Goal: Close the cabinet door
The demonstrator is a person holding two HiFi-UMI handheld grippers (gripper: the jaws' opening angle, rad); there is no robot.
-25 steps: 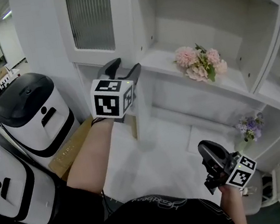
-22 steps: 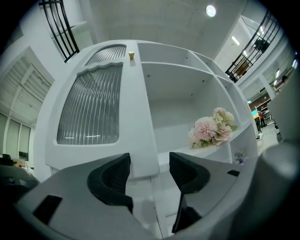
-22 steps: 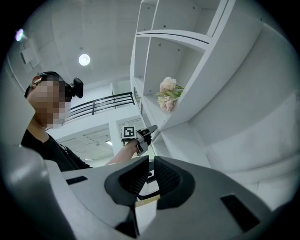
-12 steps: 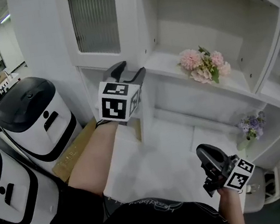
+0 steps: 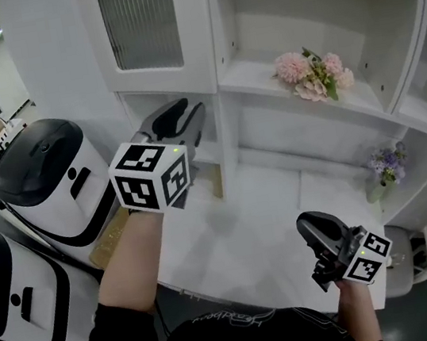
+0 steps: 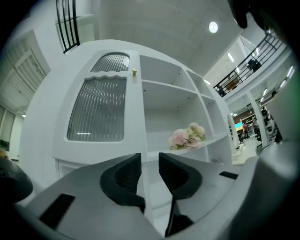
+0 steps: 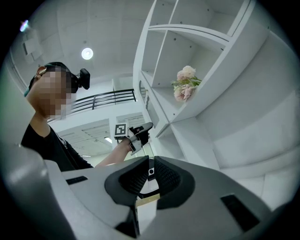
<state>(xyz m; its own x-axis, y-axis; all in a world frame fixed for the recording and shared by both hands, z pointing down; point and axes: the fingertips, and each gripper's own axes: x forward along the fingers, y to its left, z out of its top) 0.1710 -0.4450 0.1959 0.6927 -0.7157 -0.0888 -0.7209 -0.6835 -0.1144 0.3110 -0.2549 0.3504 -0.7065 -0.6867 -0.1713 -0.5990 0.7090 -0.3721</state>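
Cabinet door (image 5: 144, 26): white frame with a ribbed glass pane, upper left bay of the white shelf unit (image 5: 220, 68). It lies flat against the unit's face, closed or all but closed. Whether its free edge has fully seated cannot be told.

Left gripper (image 5: 182, 116): held level just under the door's lower edge, apart from it. Jaws about half open and closing, with nothing between them; only the unit's upright shows through the gap.

Right gripper (image 5: 312, 226): low and well apart from the door, out over the white counter. Jaws drawn almost together with a thin slit between the pads, holding nothing.

Pink flowers (image 5: 312, 74): lying on the open shelf to the door's right, clear of both grippers.

Hazards, as judged:
- With no contact on the door, an unlatched edge could drift open again unnoticed.
- A further push from the left gripper, coming in low, could strike the shelf edge below instead of the door frame.
- Pressure on the glass pane rather than the frame risks marking or cracking it.
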